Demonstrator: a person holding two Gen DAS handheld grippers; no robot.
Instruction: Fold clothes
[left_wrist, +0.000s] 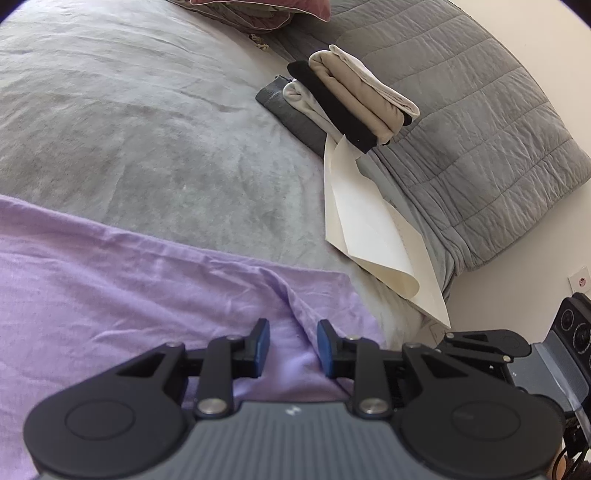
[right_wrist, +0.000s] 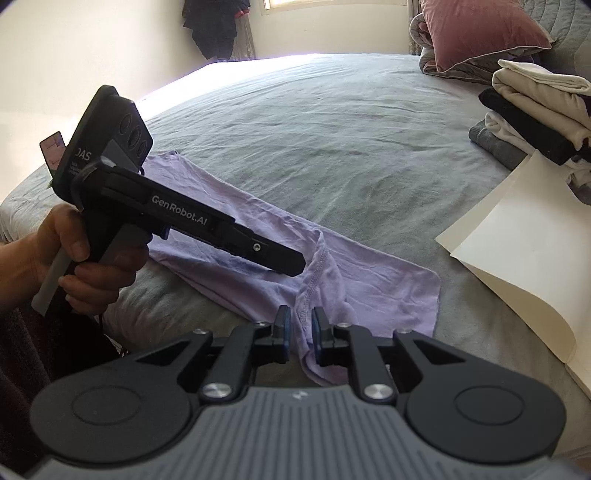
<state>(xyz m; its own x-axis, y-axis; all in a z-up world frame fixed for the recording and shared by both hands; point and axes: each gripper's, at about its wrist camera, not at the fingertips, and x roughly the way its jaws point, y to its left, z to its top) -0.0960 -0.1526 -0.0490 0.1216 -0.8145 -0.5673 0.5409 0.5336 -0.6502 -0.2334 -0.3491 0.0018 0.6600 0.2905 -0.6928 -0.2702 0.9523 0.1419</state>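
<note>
Lilac garment: a thin purple cloth (right_wrist: 258, 236) lies partly flattened on a grey bed cover (right_wrist: 332, 122), filling the lower left of the left wrist view and the centre of the right wrist view.
Left gripper (left_wrist: 293, 345): low in its own frame, both blue-padded fingers parted, with a raised fold of the lilac cloth running between them; the pads do not press it.
Left gripper from the other camera: seen side-on at centre left, held in a bare hand (right_wrist: 77, 258), its tip over the middle of the garment near the stitched hem.
Right gripper (right_wrist: 299, 332): bottom centre of its frame, fingers slightly apart, the hemmed edge of the cloth standing up in the gap; whether the pads touch it cannot be told.
Folded stack (left_wrist: 354, 99): beige, black, white and grey clothes piled at upper right, well apart from the garment.
Cream paper sheets (left_wrist: 369, 229): right of centre, one end tucked under the stack.
Quilted grey blanket (left_wrist: 480, 129): far right, behind the stack.
Pink cushion (right_wrist: 480, 33): top right corner of the right wrist view.
</note>
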